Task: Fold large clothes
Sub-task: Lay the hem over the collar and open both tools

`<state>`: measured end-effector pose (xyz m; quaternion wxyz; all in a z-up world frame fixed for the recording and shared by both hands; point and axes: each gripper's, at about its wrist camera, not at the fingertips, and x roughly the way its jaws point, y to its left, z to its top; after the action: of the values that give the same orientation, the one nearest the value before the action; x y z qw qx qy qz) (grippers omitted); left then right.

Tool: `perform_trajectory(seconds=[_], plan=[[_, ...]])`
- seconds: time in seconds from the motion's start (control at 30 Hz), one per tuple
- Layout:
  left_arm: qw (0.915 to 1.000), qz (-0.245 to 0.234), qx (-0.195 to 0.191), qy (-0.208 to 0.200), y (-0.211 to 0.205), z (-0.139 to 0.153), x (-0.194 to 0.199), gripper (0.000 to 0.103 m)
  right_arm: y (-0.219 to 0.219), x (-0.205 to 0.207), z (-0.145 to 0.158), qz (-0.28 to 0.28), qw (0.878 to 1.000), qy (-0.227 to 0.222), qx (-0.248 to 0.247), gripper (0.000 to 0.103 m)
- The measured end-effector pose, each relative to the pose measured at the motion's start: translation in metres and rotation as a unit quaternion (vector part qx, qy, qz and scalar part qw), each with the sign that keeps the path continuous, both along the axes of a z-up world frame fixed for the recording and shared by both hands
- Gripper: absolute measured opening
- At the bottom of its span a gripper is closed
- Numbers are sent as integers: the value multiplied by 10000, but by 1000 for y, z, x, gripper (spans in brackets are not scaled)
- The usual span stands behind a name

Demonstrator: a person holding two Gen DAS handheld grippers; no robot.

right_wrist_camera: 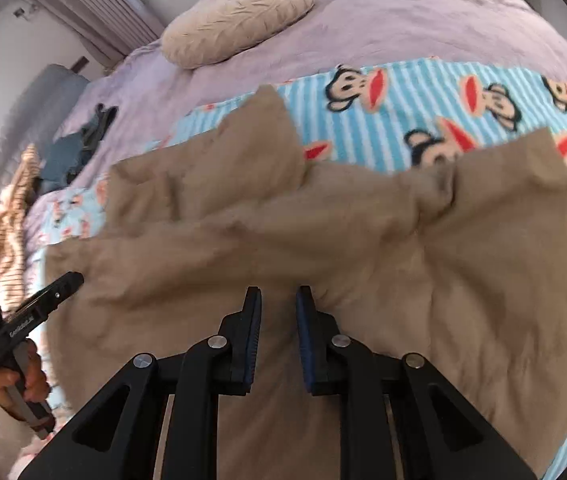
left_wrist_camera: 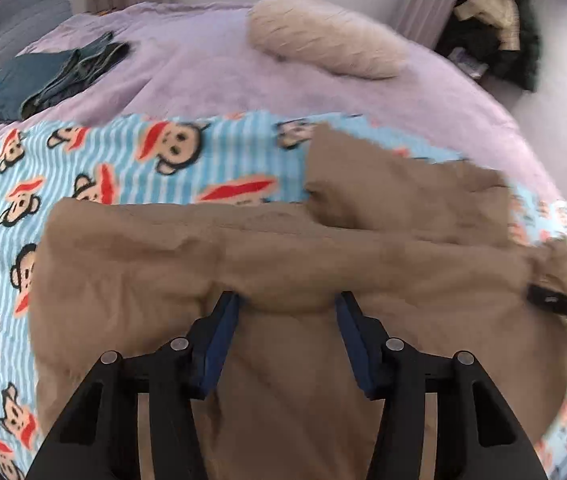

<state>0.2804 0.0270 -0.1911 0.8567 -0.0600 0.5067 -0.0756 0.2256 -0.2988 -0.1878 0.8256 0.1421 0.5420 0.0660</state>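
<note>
Nearby: pillow (left_wrist_camera: pixel 323 36), jeans (left_wrist_camera: pixel 63 76); both hand-held grippers part-open over tan garment (left_wrist_camera: pixel 283 248), gripping nothing.

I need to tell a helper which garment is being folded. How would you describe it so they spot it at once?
Start at the bed with the lilac cover; across its near part lies a blue striped monkey-print blanket. On that blanket lies the tan garment, plain and wrinkled. Unlike the dark blue clothes beyond on the cover, it is light brown and spread wide.

Small white lettering on the left gripper (right_wrist_camera: pixel 39 300), too blurred to read, no other text
</note>
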Motion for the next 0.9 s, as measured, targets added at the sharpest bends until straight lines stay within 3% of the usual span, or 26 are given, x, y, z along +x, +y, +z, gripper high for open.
perform_trajectory(seconds=[0.13, 0.23, 0.37, 0.47, 0.63, 0.77, 0.9], plan=[[9999, 61, -88, -25, 11, -9, 18, 54, -33, 8, 2, -234, 9989, -109, -389, 16], [9990, 36, 391, -200, 19, 3, 16, 54, -68, 0, 6, -585, 9966, -50, -573, 16], [9973, 311, 617, -229, 52, -1, 13, 54, -97, -13, 0, -880, 9935, 12, -718, 15], [9971, 567, 498, -77, 67, -25, 26, 55, -107, -6, -23, -1109, 9922, 172, -545, 15], [9937, 634, 880, -287, 49, -47, 42, 56, -97, 11, -44, -1126, 9897, 59, -885, 15], [9931, 781, 843, -242, 51, -53, 55, 56, -94, 16, -45, -1101, 9887, 70, -1017, 15], [9927, 844, 852, -93, 57, -37, 49, 56, -89, 18, -30, -1185, 9868, 213, -1082, 18]])
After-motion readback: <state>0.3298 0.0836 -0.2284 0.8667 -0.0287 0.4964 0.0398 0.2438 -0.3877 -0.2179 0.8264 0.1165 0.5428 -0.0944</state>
